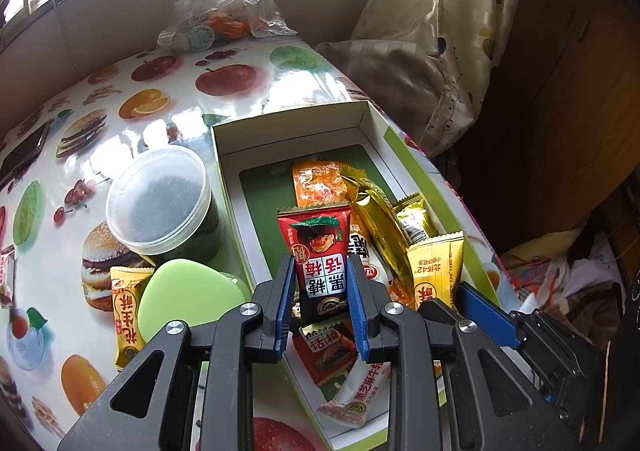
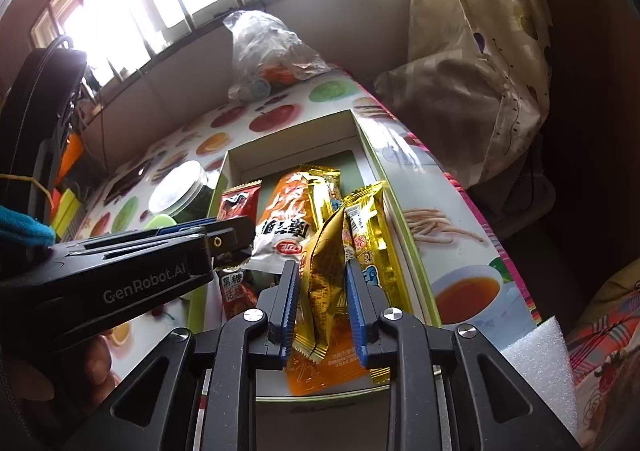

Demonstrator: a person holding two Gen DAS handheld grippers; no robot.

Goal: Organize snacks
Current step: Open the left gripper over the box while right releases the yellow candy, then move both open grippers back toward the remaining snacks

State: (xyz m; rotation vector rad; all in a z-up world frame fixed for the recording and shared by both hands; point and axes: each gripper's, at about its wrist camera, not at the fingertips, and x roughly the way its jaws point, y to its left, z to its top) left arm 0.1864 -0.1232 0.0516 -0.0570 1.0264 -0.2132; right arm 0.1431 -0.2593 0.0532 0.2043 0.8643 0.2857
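The left gripper (image 1: 322,291) is closed on a red plum-candy packet (image 1: 320,251), held upright over the near part of the open box (image 1: 228,155). The right gripper (image 2: 322,303) has a gold snack packet (image 2: 326,275) standing between its narrow jaws; whether the pads press it I cannot tell. Both point steeply down into the box, which lies along the table's (image 1: 60,171) right edge. Left of the box stand a clear-lidded jar (image 1: 160,199), a green lid (image 1: 188,299) and a yellow peanut-candy packet (image 1: 128,311).

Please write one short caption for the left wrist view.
Left gripper holds a red plum-candy packet above the snack box.
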